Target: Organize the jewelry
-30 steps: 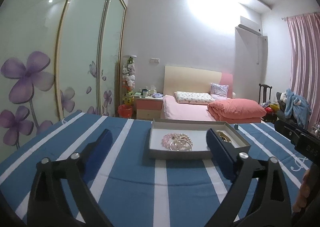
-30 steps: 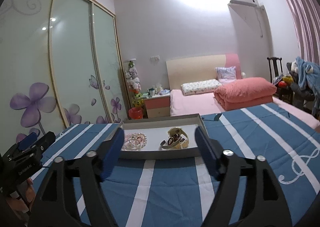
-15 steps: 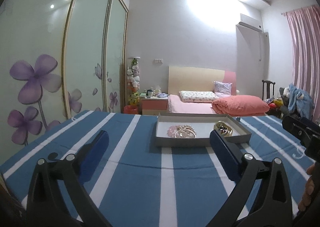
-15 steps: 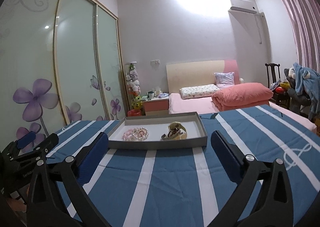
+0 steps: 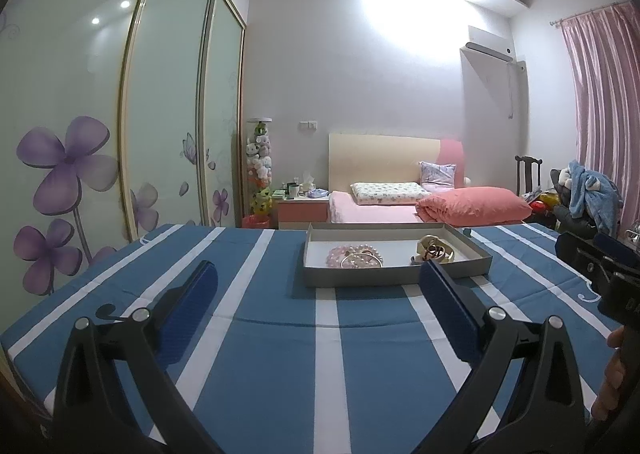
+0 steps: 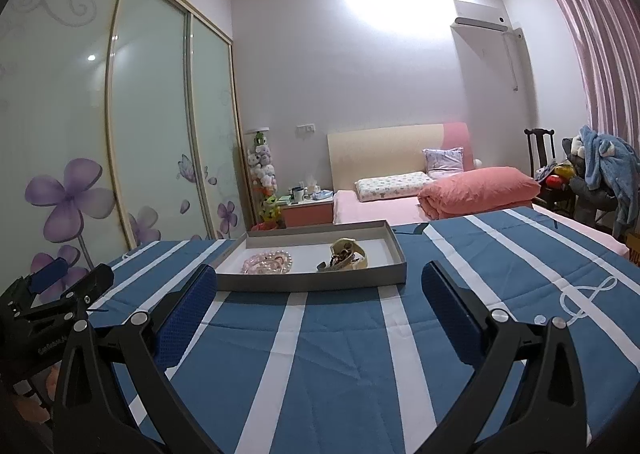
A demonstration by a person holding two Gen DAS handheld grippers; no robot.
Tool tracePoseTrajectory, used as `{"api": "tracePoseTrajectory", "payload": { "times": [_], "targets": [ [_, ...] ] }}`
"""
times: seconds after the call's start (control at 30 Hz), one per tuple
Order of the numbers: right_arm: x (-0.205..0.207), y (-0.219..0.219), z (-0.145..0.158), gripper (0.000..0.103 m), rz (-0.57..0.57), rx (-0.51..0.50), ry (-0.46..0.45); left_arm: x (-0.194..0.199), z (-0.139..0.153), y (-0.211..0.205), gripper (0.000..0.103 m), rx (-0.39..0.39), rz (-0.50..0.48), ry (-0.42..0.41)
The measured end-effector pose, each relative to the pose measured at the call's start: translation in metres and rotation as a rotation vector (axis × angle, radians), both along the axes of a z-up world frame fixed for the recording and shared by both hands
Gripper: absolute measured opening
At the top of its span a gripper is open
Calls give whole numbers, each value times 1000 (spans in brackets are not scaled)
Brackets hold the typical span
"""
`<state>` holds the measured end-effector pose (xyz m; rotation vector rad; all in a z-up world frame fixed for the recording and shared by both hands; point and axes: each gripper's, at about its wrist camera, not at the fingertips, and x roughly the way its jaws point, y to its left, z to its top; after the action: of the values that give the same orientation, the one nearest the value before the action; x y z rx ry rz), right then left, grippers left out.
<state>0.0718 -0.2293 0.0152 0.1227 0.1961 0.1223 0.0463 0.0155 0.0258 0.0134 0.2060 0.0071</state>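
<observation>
Two grippers, left (image 5: 318, 286) and right (image 6: 316, 288), have drawn back from the grey tray (image 6: 312, 281) over the last second, jaws wide apart and empty; pink bead bracelets (image 6: 268, 264) and gold pieces (image 6: 346, 258) lie inside it, ahead of the jaws, fitting either sorting finished or pending

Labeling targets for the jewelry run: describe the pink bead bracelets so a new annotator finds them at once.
On the blue-and-white striped tablecloth sits a shallow grey tray. Two jewelry piles lie inside; the pink bead bracelets are the left one. Unlike the gold-toned pile to their right, they are loops of round, pale pink and pearly beads.
</observation>
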Motion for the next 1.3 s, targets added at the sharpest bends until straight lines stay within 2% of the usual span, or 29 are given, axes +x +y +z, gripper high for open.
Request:
{"api": "tracePoseTrajectory", "payload": {
  "times": [1.3],
  "targets": [
    [1,-2,-6,101,7,2,23,13,-4,0,99,-12,-11,63]
  ]
}}
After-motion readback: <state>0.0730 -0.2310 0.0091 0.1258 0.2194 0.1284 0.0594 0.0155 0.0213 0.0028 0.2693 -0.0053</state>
